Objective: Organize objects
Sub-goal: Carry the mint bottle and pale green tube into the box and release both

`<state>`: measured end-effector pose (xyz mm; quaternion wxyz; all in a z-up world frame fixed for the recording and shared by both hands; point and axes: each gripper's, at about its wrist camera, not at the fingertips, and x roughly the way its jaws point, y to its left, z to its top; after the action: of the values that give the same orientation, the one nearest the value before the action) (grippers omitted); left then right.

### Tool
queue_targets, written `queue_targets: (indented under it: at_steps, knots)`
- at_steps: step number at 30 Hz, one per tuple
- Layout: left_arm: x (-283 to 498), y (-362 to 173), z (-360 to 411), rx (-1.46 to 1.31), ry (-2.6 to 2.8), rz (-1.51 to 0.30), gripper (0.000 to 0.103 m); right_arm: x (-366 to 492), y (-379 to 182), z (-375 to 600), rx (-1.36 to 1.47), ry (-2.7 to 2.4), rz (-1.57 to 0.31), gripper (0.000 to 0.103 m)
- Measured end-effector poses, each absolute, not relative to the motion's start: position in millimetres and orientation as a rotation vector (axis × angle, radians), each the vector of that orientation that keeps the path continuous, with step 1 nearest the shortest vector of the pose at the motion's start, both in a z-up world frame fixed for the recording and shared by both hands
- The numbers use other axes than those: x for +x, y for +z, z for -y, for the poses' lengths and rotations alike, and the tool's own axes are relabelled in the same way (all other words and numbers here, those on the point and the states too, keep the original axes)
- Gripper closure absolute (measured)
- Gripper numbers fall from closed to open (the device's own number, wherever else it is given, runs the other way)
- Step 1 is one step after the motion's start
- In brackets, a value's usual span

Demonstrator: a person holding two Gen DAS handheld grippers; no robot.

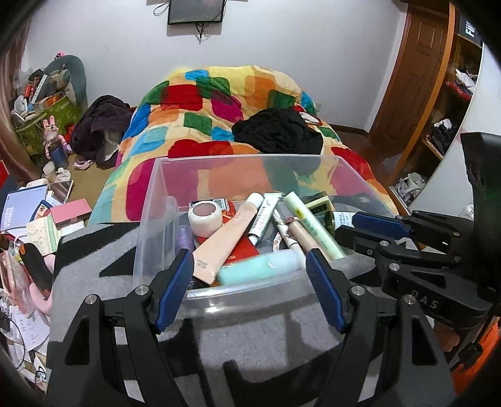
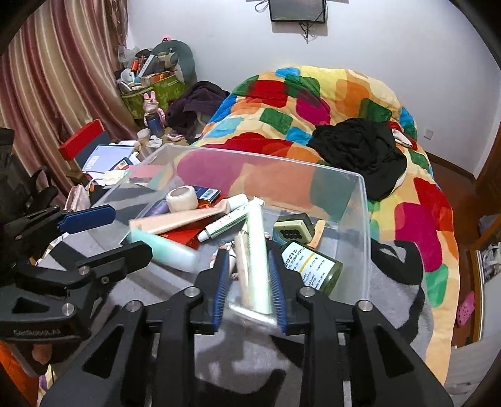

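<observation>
a clear bin (image 1: 150,219) stands on a grey-and-black blanket (image 1: 250,344) at the foot of a bed. inside lie toiletries in a loose heap: a peach tube (image 1: 225,238), a tape roll (image 1: 205,219), a small white tube (image 1: 264,216), a mint bottle (image 1: 260,267), a green jar (image 2: 311,266), a stamp block (image 2: 292,230) and a red card (image 1: 241,250) beneath them.

left gripper (image 1: 250,275): tongs wide apart, holding nothing, poised at the bin's near wall, one finger to each side of the heap. judged a waiting or steadying stance.

right gripper (image 2: 249,275): tongs drawn in around a pale green tube (image 2: 258,250), which stands nearly along the fingers with its far end over the bin. the pads appear to meet its sides, though the tube is motion-blurred, so the grip is a judgement. a beige stick (image 2: 242,263) lies just beside it; whether it is also pinched cannot be told. the scene fits a tube being lowered in or one being lifted out.

surface and room: soft bedding, so the bin may rock. beyond it, a patchwork quilt (image 1: 219,103) with black clothes (image 1: 278,131); papers and boxes (image 1: 37,216) to the left; striped curtain (image 2: 47,78), white wall, dark screen (image 1: 196,11), wooden door (image 1: 419,62).
</observation>
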<state>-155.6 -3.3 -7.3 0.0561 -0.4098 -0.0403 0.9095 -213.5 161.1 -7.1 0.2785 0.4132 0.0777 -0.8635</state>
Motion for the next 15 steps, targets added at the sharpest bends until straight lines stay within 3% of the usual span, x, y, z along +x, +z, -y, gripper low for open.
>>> queue_targets:
  at_steps: [9, 15]
  knots:
    - [-126.4, 13.0, -5.6, -1.128, 2.781, 0.039, 0.026, -188.3, 12.3, -174.6, 1.052, -2.313, -0.188, 0.071]
    - [-102.5, 27.4, -8.7, -1.020, 2.817, 0.029, 0.015, -165.6, 32.3, -187.9, 0.981, -2.353, -0.149, 0.049]
